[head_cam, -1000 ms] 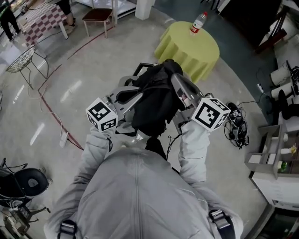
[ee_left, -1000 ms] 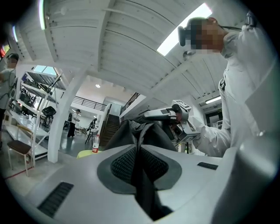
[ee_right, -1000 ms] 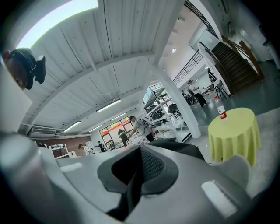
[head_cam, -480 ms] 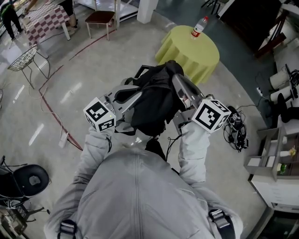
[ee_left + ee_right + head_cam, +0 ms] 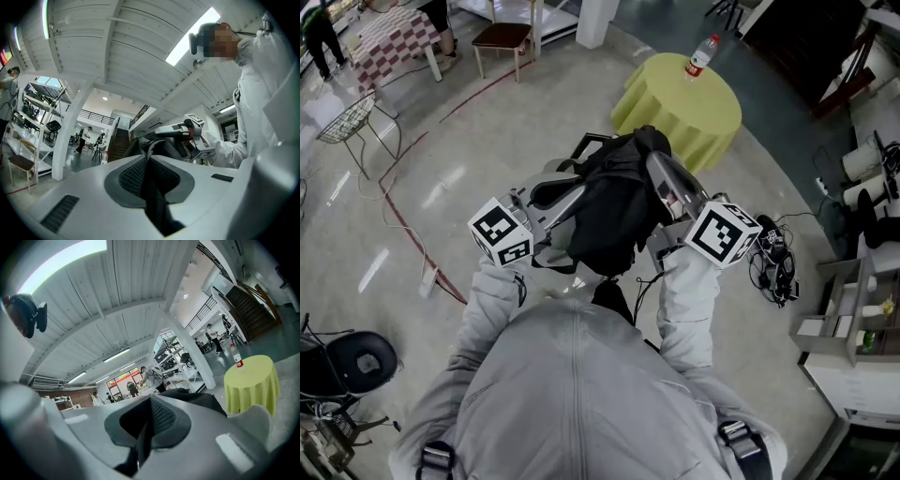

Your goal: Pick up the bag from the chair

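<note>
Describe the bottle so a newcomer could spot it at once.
Beyond the black bag that the person holds up stands a round table under a yellow-green cloth. The bottle stands upright near its far edge: clear plastic with a red label, the only thing on that cloth.

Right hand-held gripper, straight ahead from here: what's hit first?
Probably the black bag itself: the right hand-held gripper is shut on its strap, and the bag's bulk lies just beyond the jaws.
</note>
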Demonstrator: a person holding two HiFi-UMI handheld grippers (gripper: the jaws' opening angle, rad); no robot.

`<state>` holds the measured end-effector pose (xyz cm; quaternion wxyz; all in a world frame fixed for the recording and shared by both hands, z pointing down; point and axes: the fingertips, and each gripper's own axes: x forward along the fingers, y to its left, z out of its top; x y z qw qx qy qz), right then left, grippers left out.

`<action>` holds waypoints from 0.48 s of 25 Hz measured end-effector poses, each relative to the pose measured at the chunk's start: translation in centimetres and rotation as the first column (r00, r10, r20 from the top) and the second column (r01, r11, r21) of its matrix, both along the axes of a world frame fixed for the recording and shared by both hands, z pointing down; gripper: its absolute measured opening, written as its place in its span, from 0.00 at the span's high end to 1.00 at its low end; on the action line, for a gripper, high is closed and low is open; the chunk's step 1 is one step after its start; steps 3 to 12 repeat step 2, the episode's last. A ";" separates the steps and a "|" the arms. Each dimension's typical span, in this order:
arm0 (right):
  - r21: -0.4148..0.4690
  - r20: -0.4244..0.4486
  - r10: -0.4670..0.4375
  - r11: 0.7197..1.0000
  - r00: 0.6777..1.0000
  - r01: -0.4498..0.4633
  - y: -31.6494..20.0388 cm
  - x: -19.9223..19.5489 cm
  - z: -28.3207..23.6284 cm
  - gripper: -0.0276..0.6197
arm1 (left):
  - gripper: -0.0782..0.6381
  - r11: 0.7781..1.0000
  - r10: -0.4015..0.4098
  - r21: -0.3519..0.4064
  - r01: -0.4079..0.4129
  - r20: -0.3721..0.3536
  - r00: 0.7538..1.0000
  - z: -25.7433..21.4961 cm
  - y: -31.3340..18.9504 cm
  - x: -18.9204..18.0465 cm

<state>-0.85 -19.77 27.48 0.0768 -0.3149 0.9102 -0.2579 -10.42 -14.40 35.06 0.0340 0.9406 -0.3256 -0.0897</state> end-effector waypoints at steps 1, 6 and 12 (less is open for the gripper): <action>-0.003 0.005 0.000 1.000 1.000 0.000 -0.1 0.0 0.0 0.94 | 0.84 1.000 -0.002 -0.003 0.002 -0.005 1.000 0.2 -0.1 -0.1; -0.007 0.009 0.001 1.000 1.000 -0.001 -0.1 -0.1 0.0 0.94 | 0.84 1.000 -0.004 -0.007 0.004 -0.009 1.000 0.3 -0.2 -0.1; -0.007 0.009 0.001 1.000 1.000 -0.001 -0.1 -0.1 0.0 0.94 | 0.84 1.000 -0.004 -0.007 0.004 -0.009 1.000 0.3 -0.2 -0.1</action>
